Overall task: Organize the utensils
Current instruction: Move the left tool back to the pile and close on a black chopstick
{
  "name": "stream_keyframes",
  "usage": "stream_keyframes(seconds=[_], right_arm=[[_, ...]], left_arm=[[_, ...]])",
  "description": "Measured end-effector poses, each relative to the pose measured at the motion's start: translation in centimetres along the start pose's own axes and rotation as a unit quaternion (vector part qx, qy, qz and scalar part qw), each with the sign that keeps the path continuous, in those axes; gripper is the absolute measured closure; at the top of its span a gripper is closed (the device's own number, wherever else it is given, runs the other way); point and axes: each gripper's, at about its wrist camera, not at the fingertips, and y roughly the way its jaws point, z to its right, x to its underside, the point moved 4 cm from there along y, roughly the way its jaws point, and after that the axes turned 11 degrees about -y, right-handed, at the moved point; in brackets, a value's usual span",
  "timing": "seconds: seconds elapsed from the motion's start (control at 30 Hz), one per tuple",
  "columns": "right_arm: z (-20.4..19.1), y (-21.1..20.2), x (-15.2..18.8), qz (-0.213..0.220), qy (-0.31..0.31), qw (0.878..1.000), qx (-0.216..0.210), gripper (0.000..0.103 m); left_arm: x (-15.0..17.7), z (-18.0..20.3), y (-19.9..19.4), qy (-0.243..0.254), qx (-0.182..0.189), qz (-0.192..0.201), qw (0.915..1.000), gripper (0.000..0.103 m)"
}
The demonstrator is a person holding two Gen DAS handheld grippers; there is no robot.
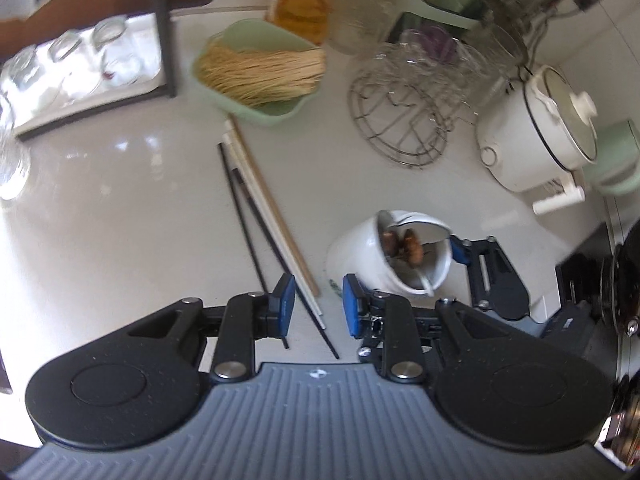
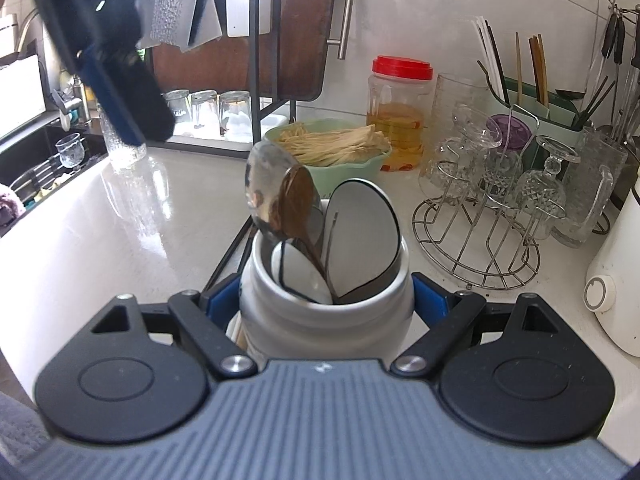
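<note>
Several chopsticks, black, white and wooden, lie together on the white counter. My left gripper hovers just above their near ends, open, pads apart on either side and touching nothing. To the right a white ceramic utensil jar stands tilted in the right gripper's hold. In the right wrist view my right gripper is shut on this jar, blue pads pressed on both sides. The jar holds a metal spoon, a wooden spoon and white ladles. The left gripper shows blurred at upper left.
A green bowl of dry noodles sits beyond the chopsticks. A wire rack with glasses, a red-lidded jar and a green holder with chopsticks stand at the back right. A white pot is right, a sink left.
</note>
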Motion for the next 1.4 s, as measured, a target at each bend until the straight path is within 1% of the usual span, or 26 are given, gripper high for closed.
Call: stream_keyframes(seconds=[0.2, 0.5, 0.7, 0.83, 1.07, 1.2, 1.4], right_arm=[[0.1, 0.2, -0.2, -0.013, 0.005, 1.000, 0.001, 0.013], [0.1, 0.5, -0.5, -0.048, 0.019, 0.999, 0.008, 0.013], [0.2, 0.6, -0.8, -0.070, 0.029, 0.997, 0.016, 0.013], [0.1, 0.7, -0.9, -0.077, 0.033, 0.996, 0.022, 0.013], [0.0, 0.8, -1.0, -0.085, 0.038, 0.995, 0.031, 0.013], [-0.1, 0.8, -1.1, -0.091, 0.041, 0.994, 0.035, 0.013], [-0.1, 1.0, -1.2, -0.097, 0.046, 0.993, 0.041, 0.013]], left_arm=[[1.0, -2.4, 0.9, -0.032, 0.006, 0.013, 0.9994, 0.073], [1.2, -3.6, 2.0, -0.041, 0.023, 0.035, 0.9983, 0.073], [0.5, -5.0, 4.1, -0.055, 0.037, 0.044, 0.9968, 0.073], [-0.1, -6.0, 5.6, -0.055, 0.034, 0.061, 0.9961, 0.073], [-2.5, -7.6, 8.6, -0.062, 0.006, 0.098, 0.9933, 0.073], [-4.1, -8.0, 10.9, -0.070, -0.001, 0.109, 0.9916, 0.073], [-6.3, -8.2, 13.6, -0.060, -0.019, 0.123, 0.9904, 0.074]])
